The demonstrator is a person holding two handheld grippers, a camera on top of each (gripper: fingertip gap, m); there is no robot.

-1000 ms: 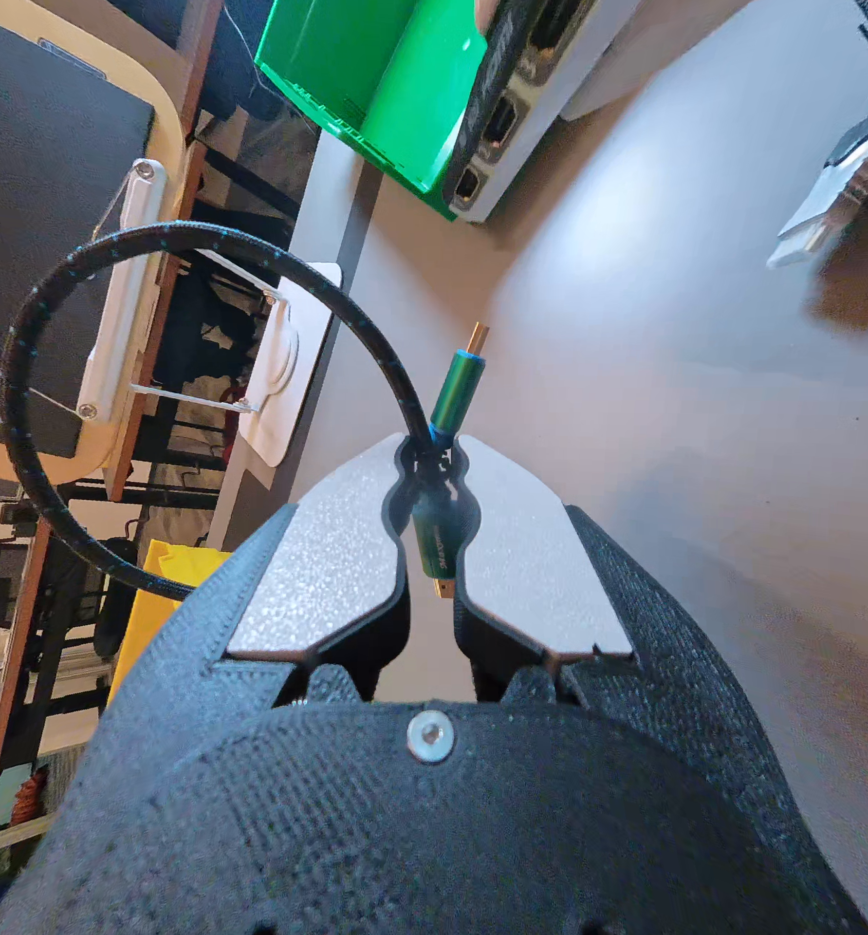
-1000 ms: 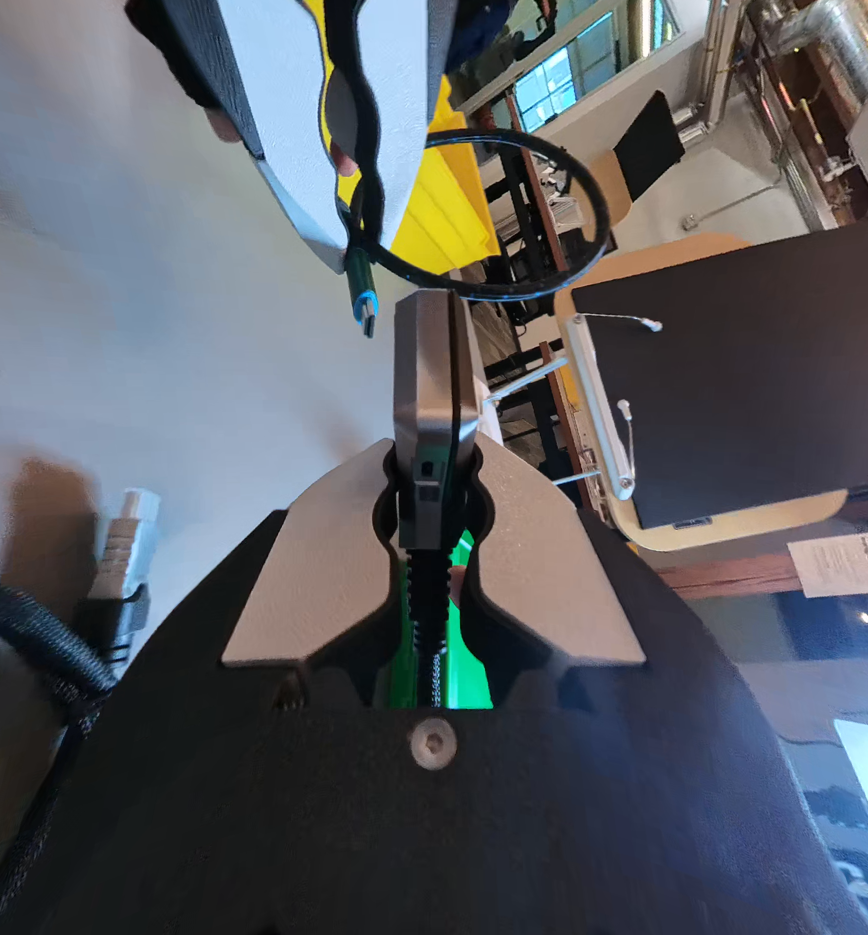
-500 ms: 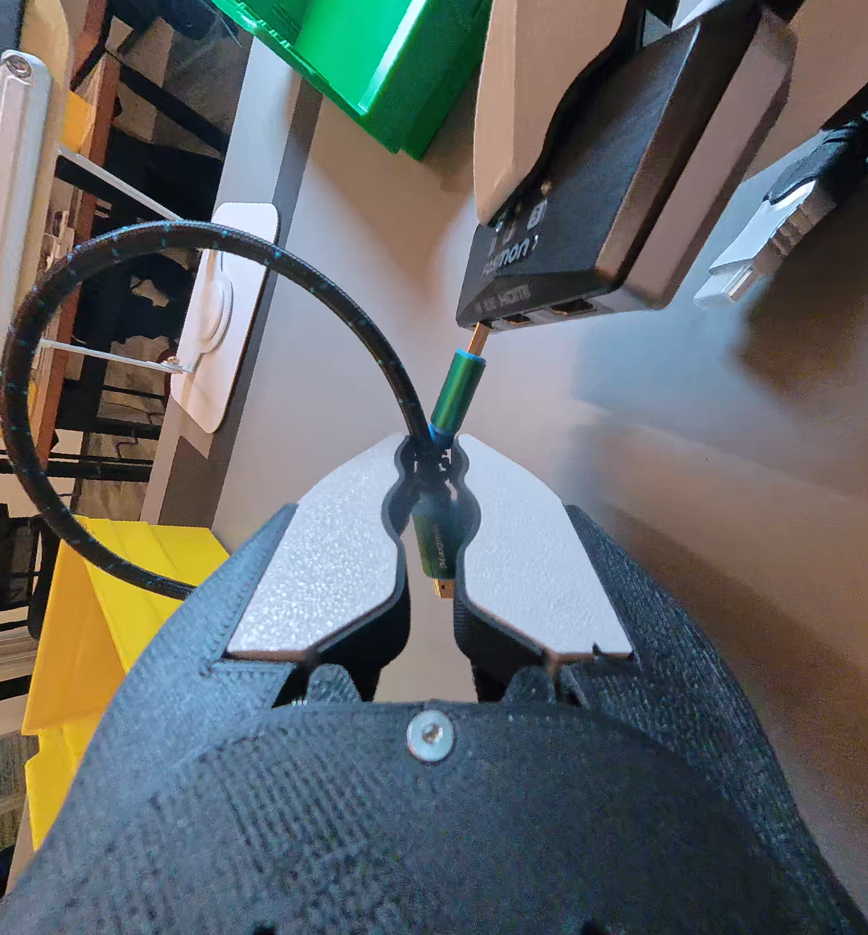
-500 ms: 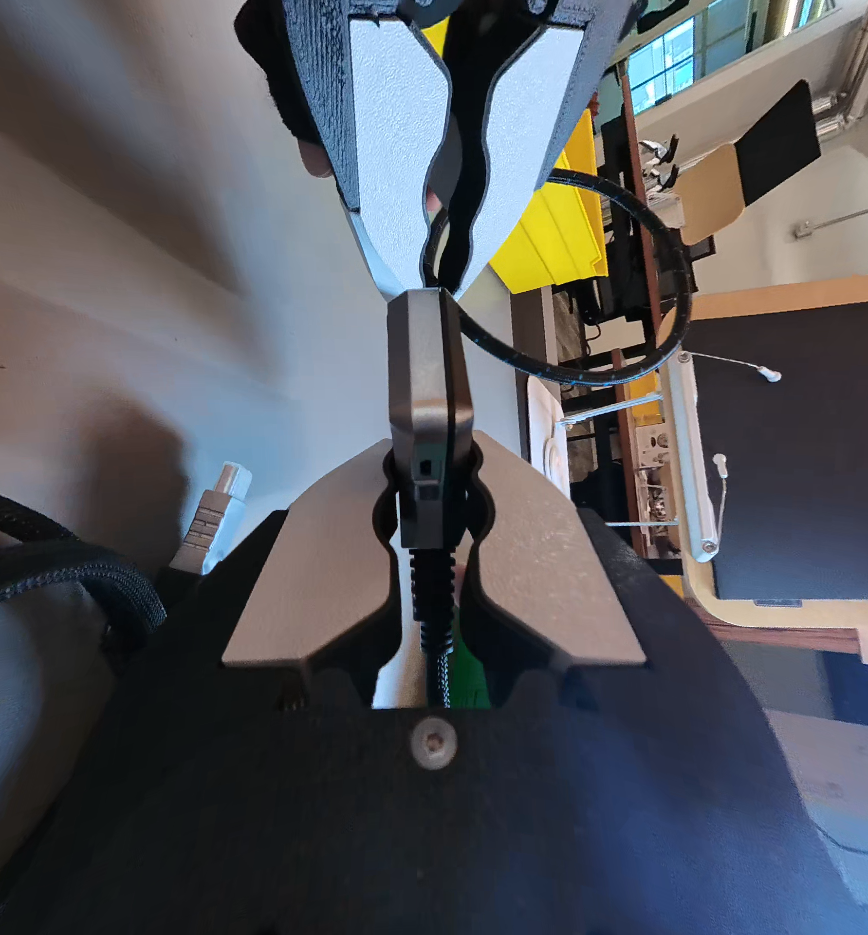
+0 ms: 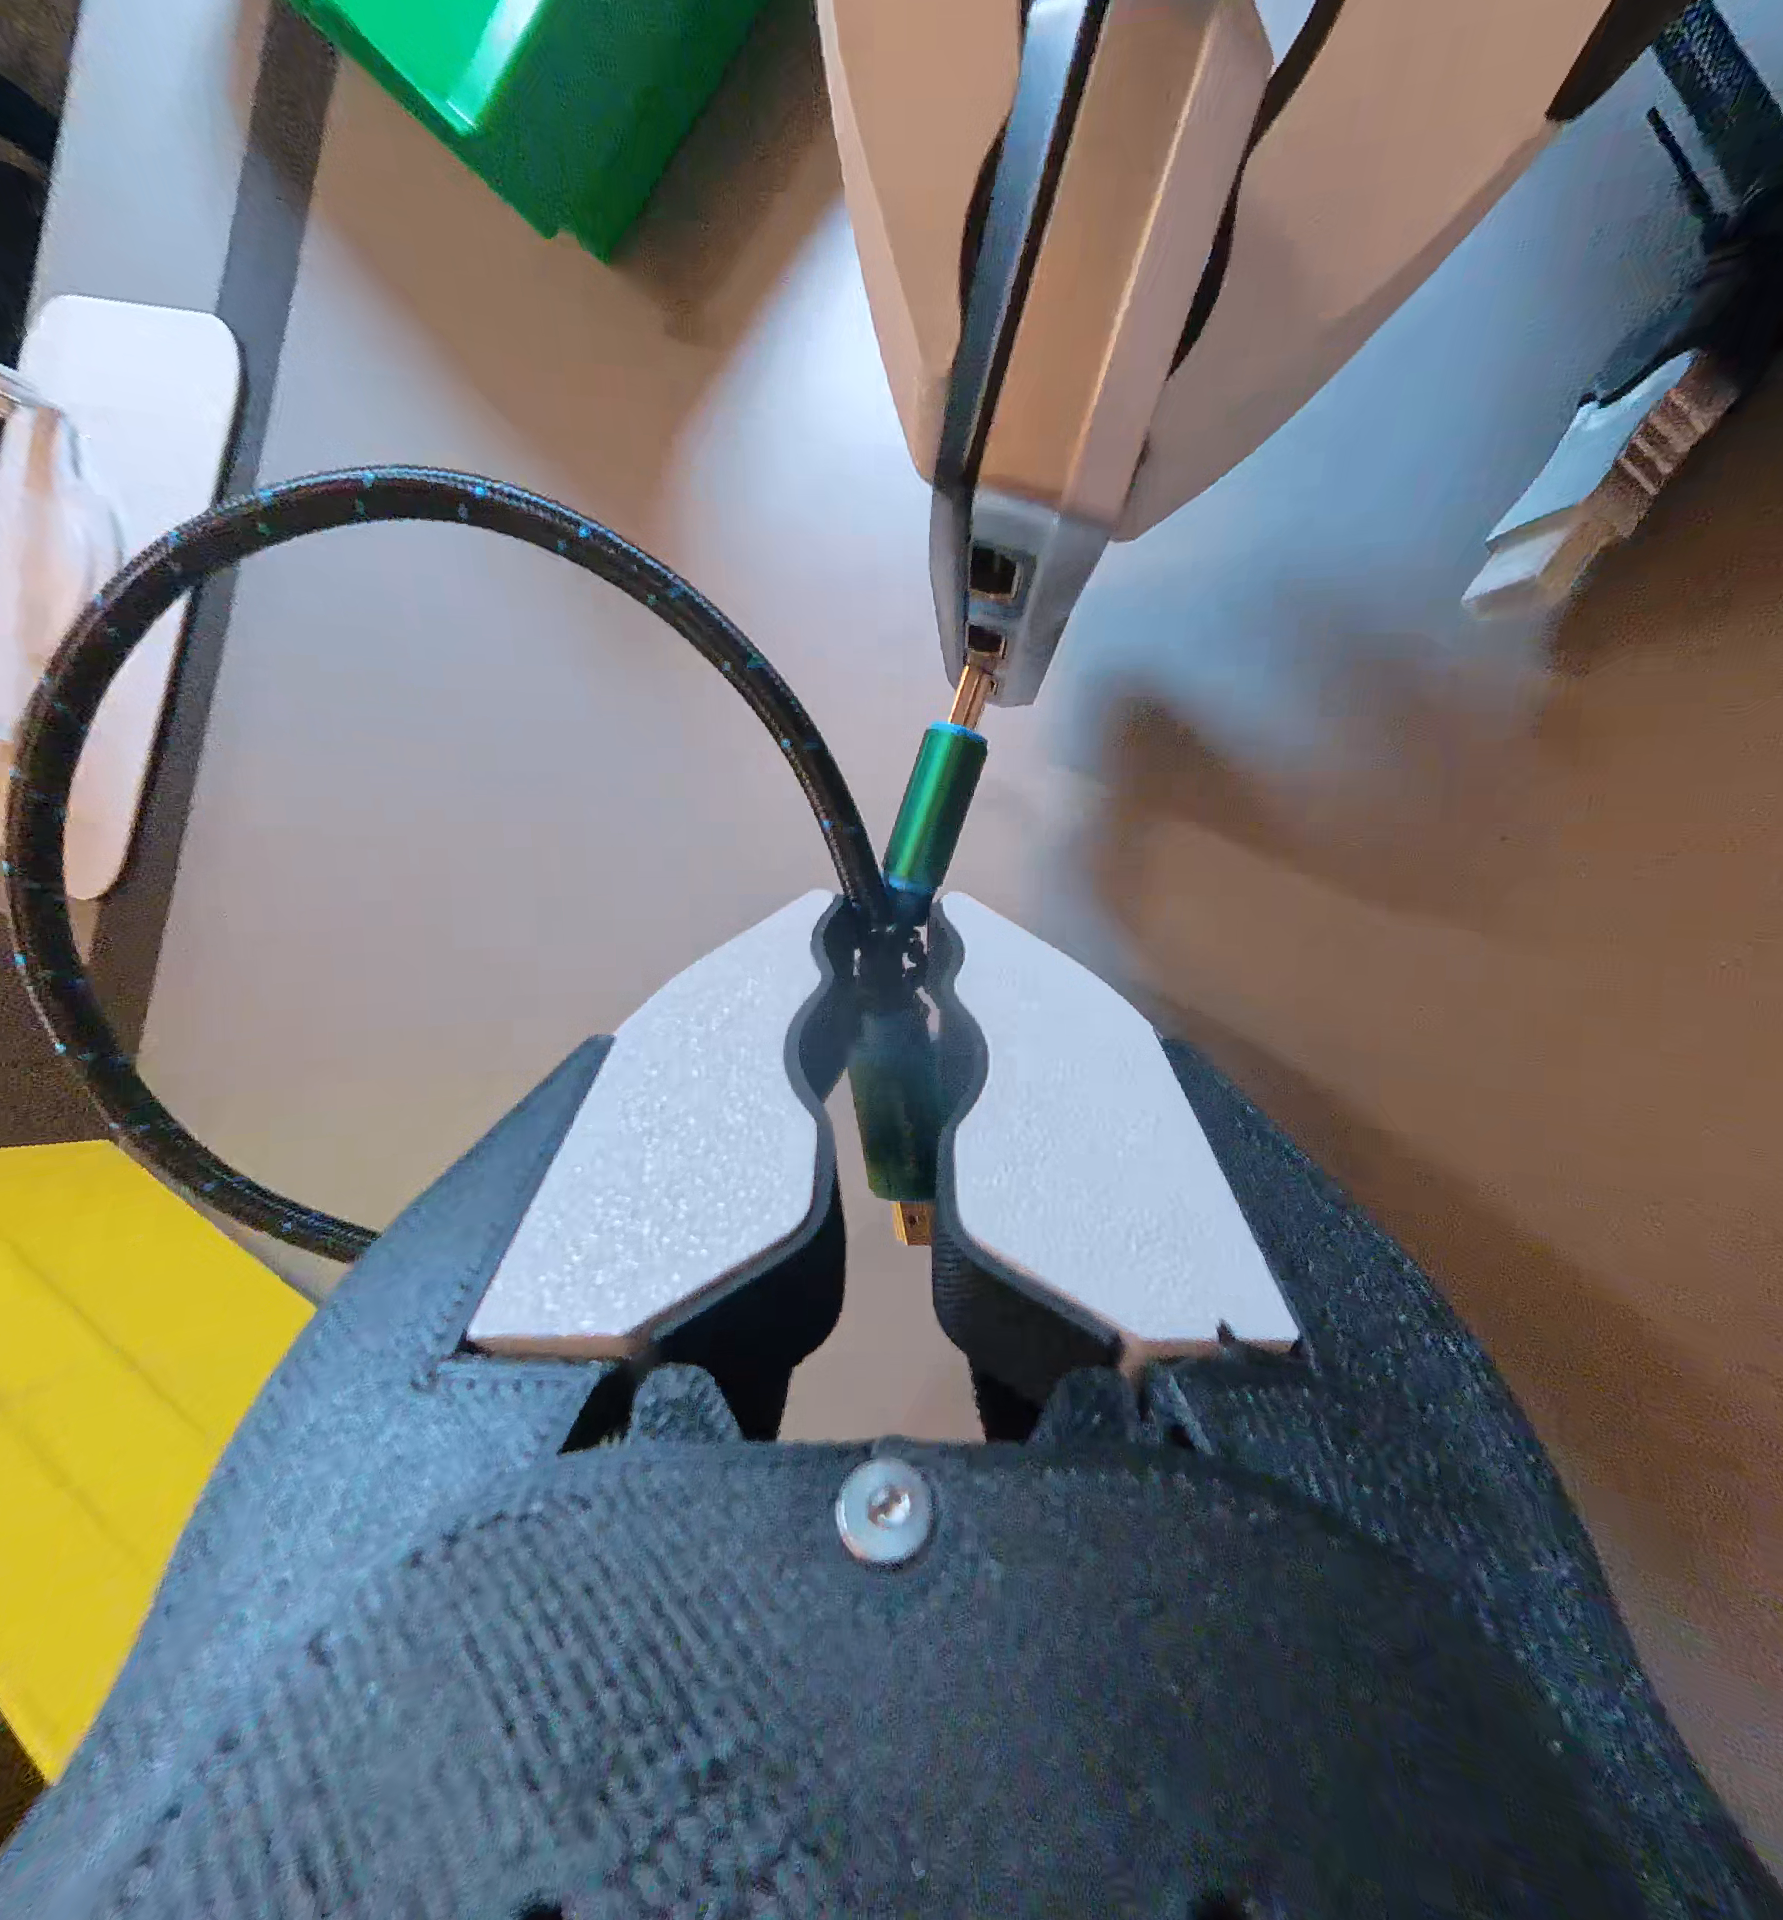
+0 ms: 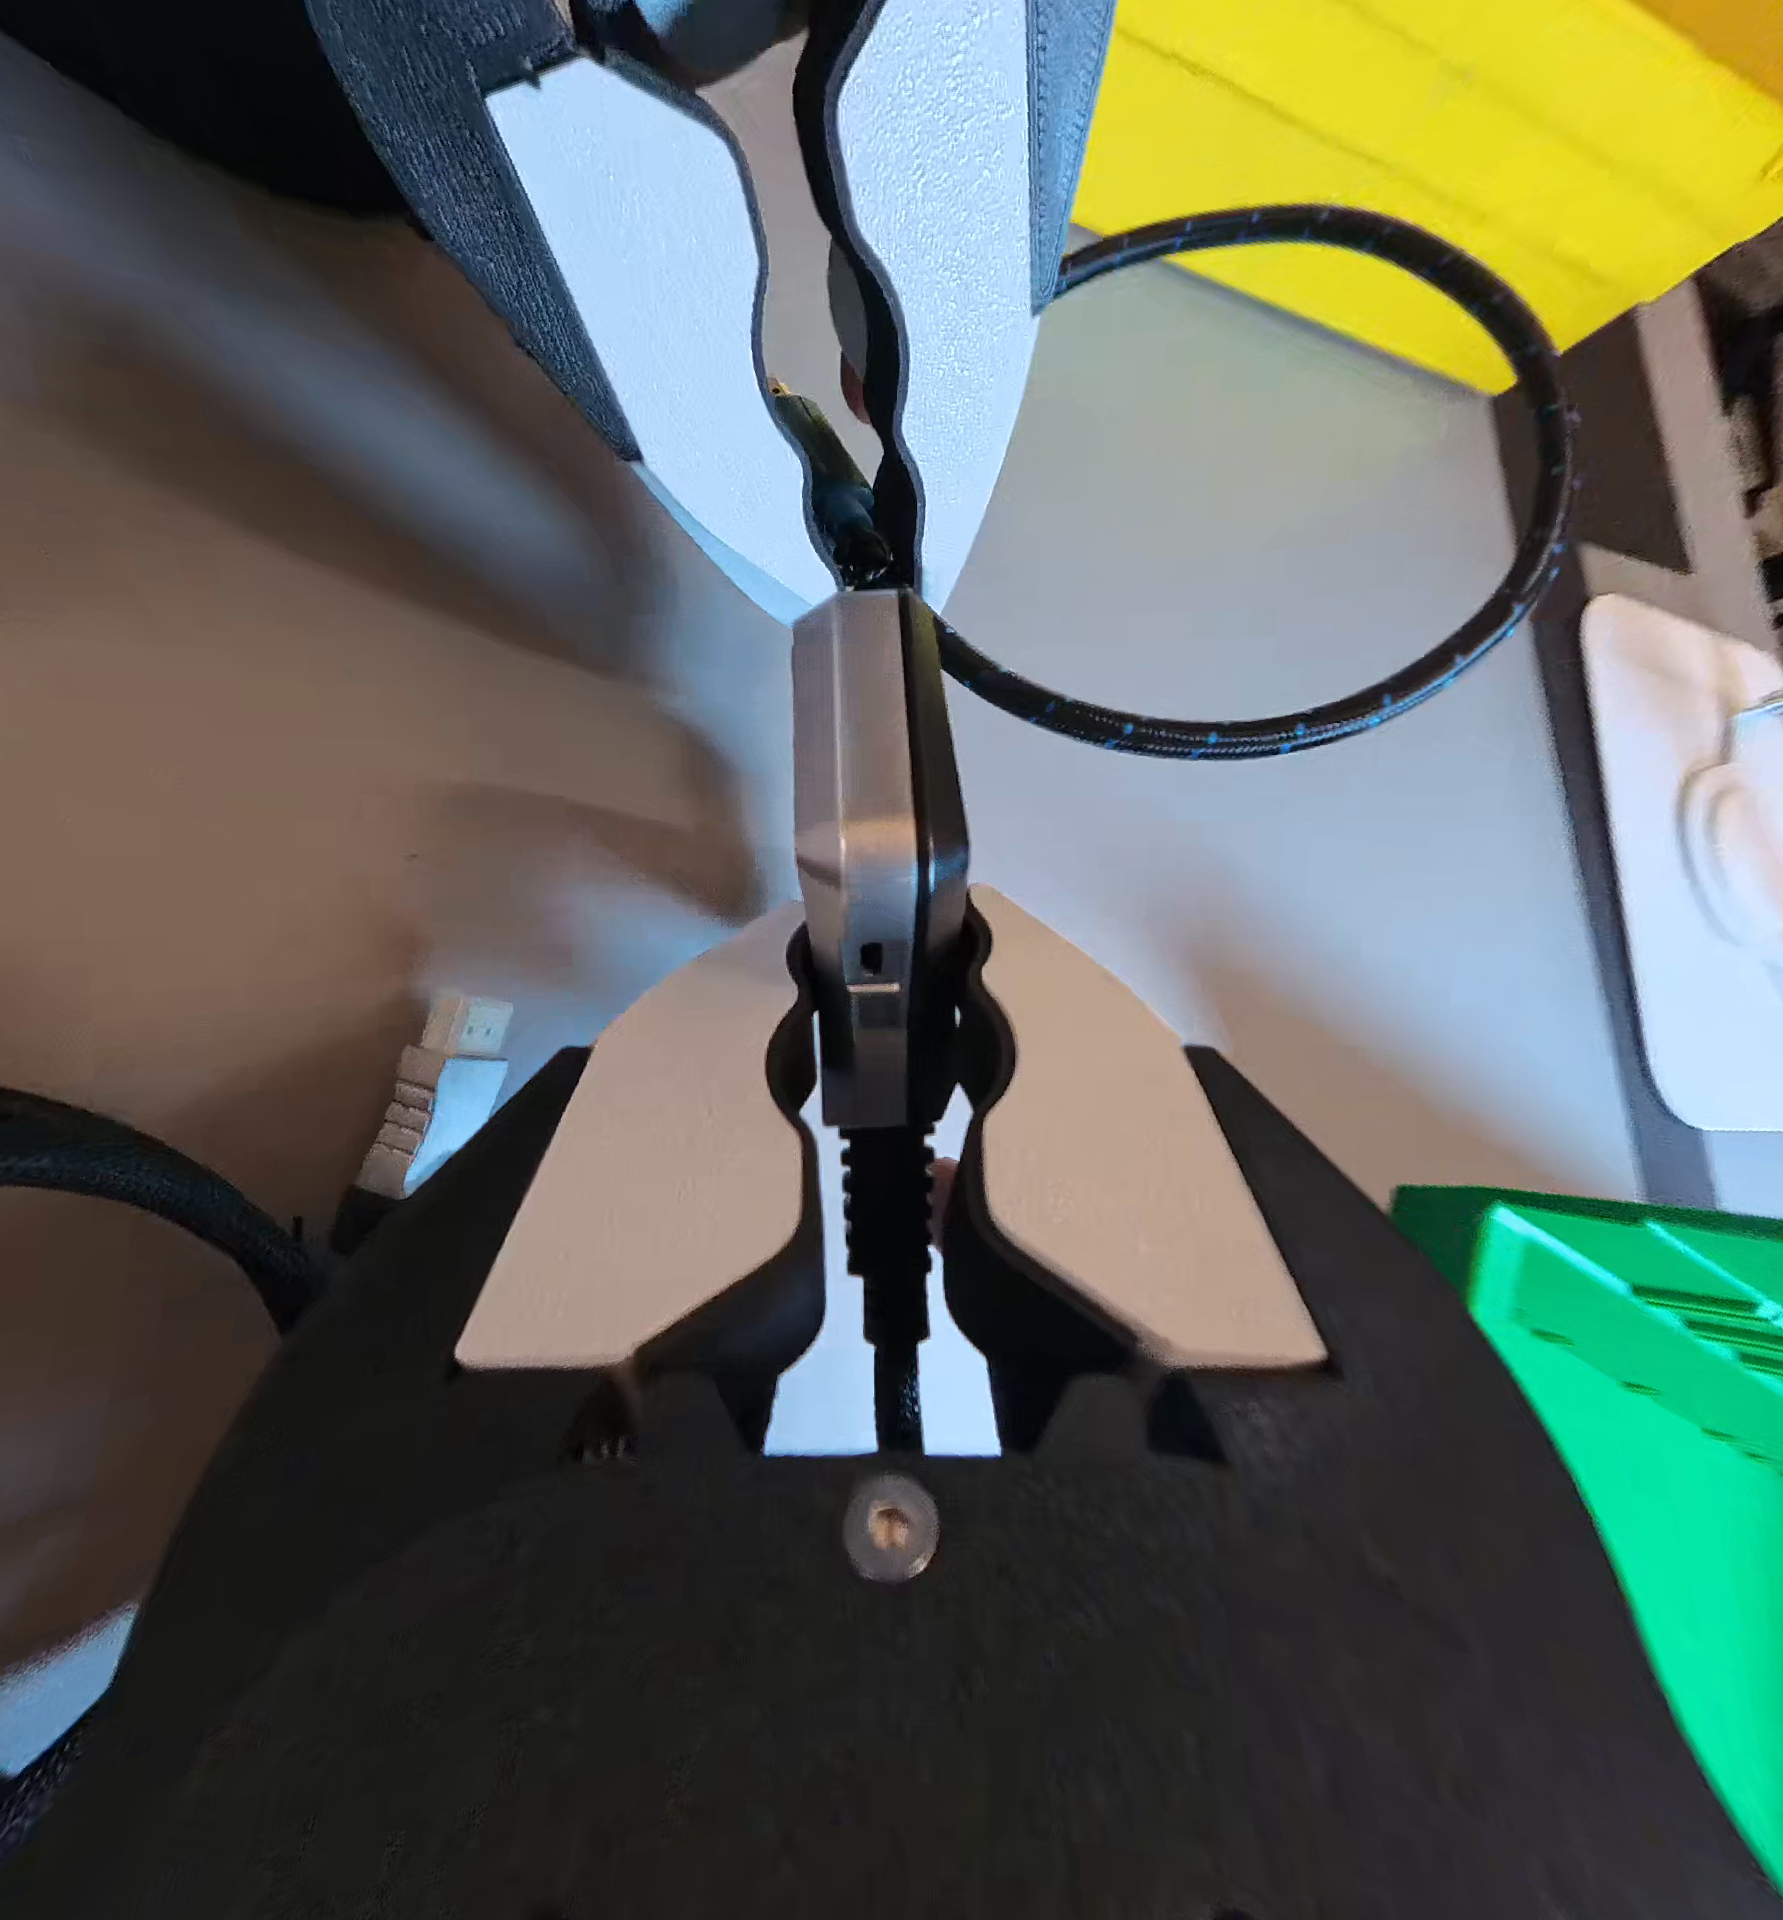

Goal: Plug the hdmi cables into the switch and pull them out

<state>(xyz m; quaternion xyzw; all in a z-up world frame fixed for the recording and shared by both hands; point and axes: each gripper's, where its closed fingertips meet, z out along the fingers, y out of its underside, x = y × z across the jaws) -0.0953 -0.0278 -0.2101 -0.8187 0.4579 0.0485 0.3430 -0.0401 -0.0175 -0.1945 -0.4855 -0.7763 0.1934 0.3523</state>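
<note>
My left gripper (image 5: 892, 914) is shut on a black braided hdmi cable (image 5: 243, 540), just behind its green plug (image 5: 934, 810). The plug points forward and its gold tip (image 5: 970, 698) touches the lower port of the switch (image 5: 1012, 582). The cable's second green plug (image 5: 897, 1122) lies between my jaws, pointing back. My right gripper (image 6: 887, 935) is shut on the grey and black switch (image 6: 861, 769), held edge-on, with its own cable (image 6: 892, 1299) running back between the jaws. The left gripper's fingertips (image 6: 762, 499) meet the switch's far end. The port contact is hidden in the right wrist view.
A silver hdmi plug (image 5: 1593, 488) on a thick black cable lies on the table (image 5: 1386, 1039), also in the right wrist view (image 6: 451, 1081). A green bin (image 5: 554, 104) and a yellow bin (image 5: 66, 1351) stand near the table's edge. A white pad (image 5: 108, 520) lies beyond. The left gripper's tips are roughly 7 centimeters from the right gripper's.
The switch and the green plug have come together; the switch has turned edge-on to the left camera. The plug's gold tip now touches a port.
</note>
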